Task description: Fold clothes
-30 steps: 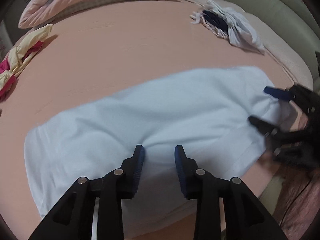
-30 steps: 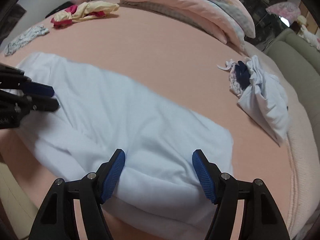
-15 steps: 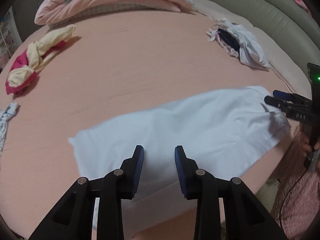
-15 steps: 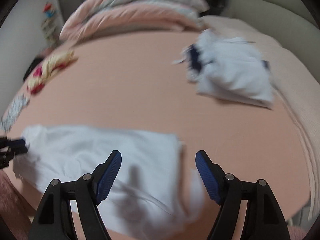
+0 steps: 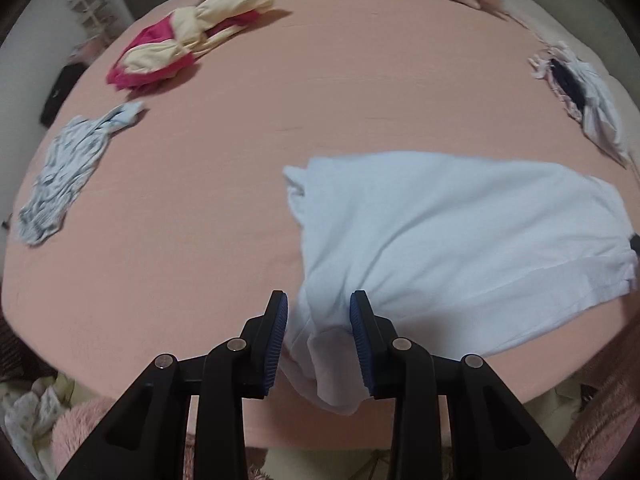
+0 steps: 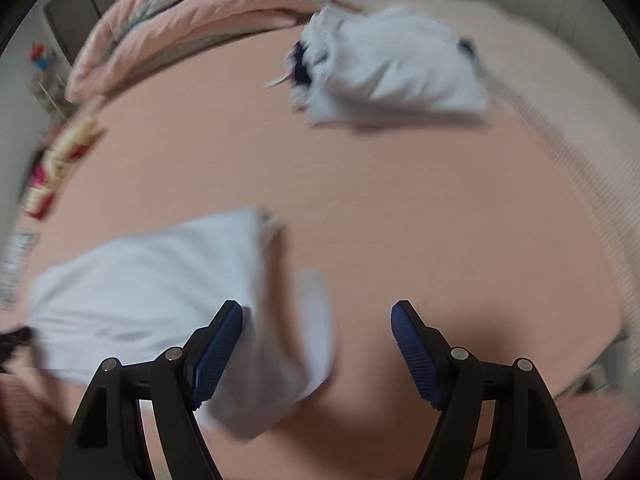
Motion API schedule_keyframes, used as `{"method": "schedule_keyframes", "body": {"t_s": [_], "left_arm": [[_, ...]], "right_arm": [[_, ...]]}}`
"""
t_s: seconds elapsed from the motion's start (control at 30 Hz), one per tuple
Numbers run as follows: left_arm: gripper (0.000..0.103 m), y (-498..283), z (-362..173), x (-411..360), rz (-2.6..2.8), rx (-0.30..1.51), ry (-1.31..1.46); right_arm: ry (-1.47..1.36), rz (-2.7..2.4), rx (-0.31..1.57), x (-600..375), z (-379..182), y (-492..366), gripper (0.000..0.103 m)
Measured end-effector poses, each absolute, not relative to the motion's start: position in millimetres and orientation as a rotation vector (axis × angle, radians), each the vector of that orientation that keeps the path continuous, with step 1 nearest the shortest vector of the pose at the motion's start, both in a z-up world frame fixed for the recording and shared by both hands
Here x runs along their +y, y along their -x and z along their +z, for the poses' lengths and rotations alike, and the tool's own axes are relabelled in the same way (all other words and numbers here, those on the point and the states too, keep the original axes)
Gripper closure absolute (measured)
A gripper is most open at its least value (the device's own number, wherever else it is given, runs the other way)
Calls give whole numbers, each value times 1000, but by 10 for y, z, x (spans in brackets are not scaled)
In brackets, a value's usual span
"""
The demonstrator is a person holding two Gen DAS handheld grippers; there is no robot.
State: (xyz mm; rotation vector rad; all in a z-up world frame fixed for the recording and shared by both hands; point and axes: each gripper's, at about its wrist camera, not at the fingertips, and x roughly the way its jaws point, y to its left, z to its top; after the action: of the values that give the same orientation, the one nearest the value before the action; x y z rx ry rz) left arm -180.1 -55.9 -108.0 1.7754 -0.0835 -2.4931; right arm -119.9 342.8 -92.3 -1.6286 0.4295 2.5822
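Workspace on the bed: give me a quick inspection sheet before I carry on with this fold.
Surface: pink bed sheet, smooth.
Job's things: white garment lies at the near edge, partly folded, one bunched end between the left fingers.
Clutter: pink and yellow garment, grey patterned garment, white and navy bundle, all apart from the white garment.
Grippers: left gripper has cloth between its fingers, a gap showing; right gripper open wide, its view blurred.
Cables: nothing seen.
Surroundings: folded quilt at the far end; beige cushioned edge on the right.
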Motion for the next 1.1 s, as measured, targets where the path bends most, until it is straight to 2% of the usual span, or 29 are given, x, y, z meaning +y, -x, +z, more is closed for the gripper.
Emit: {"method": "schedule_keyframes", "body": {"t_s": [0.13,0.23,0.3,0.37,0.43,0.47,0.5,0.6,0.73,0.93,1.0,1.1], "left_arm": [[73,1707,-975,-532,-2542,-74,-1689],[73,1696,-876,-501,-2633,21,-1648],[73,1698,-870,-510,-2661,74,-1654],[73,1731,-905,-534,-2630,157,-1692],[73,1743,-917,-561,-2638,243,-1699],[73,1739,-913,-575,-2658,283,-1689],[73,1724,-905,-575,-2670,287,-1674],[73,1658,-852,-611,-2737,309,-1595],[73,1569,-758,-686,-2841,359,-1472],[73,1569,-675,-810,-2956,495,-1376],[73,1609,-729,-830,-2956,552,-1405],[73,1590,-775,-742,-2969,603,-1446]], "right_arm": [[1704,2544,426,3350,-1023,1181,27],[1740,2511,461,3367,-1119,1241,24],[1769,2520,508,3386,-1169,1303,18],[1808,2556,532,3373,-1207,1375,17],[1812,2597,507,3355,-1200,1417,28],[1808,2631,545,3356,-1180,1416,54],[1818,2663,620,3360,-1167,1412,73],[1796,2685,679,3375,-1095,1394,82],[1687,2748,756,3361,-754,1427,85],[1627,3038,507,2493,28,1453,85],[1679,3091,397,2042,37,1550,85],[1864,3056,338,1469,-295,1712,85]]}}
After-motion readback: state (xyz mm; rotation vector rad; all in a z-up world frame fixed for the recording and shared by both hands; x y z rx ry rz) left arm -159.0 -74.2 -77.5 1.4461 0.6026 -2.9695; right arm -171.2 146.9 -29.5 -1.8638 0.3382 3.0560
